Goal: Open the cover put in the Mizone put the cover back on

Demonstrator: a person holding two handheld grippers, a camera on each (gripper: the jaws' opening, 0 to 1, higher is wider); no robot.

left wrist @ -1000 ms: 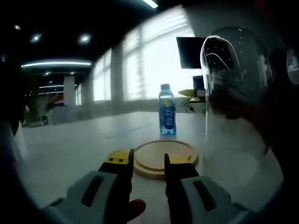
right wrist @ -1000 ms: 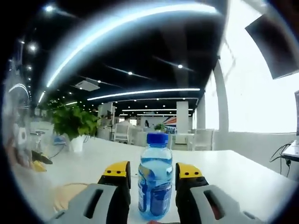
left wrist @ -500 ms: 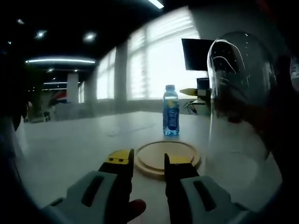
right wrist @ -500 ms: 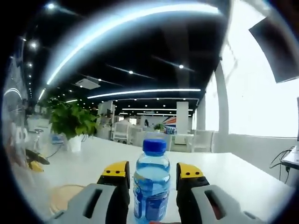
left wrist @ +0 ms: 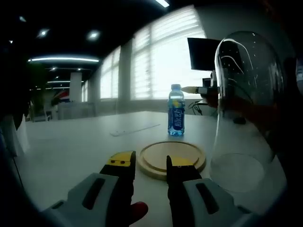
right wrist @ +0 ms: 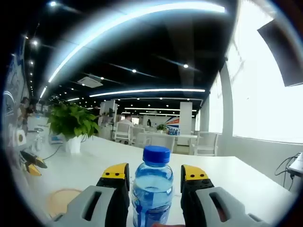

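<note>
From the right gripper view, my right gripper (right wrist: 154, 177) has its jaws on either side of the clear plastic Mizone bottle with the blue cap and blue label (right wrist: 152, 191); they look closed against its body just under the shoulder, so I take it as gripped. In the left gripper view the same bottle stands upright beyond the round pale wooden base (left wrist: 171, 158) that lies flat on the white bench (left wrist: 71, 151), and I cannot tell from here whether it is lifted or resting.

The tall clear glass dome cover (left wrist: 246, 101) is off the base, just beside it to the right, with its open rim low near the bench. My left gripper (left wrist: 147, 165) sits near the front edge of the wooden base, its jaws a little apart and gripping nothing.

I judge the bottle to be full, so moderately heavy, and its thin walls will give and slip if squeezed at the label; holding below the shoulder seems safest. The dome looks rigid, smooth and breakable, so I would take it high up and lower it gently.
</note>
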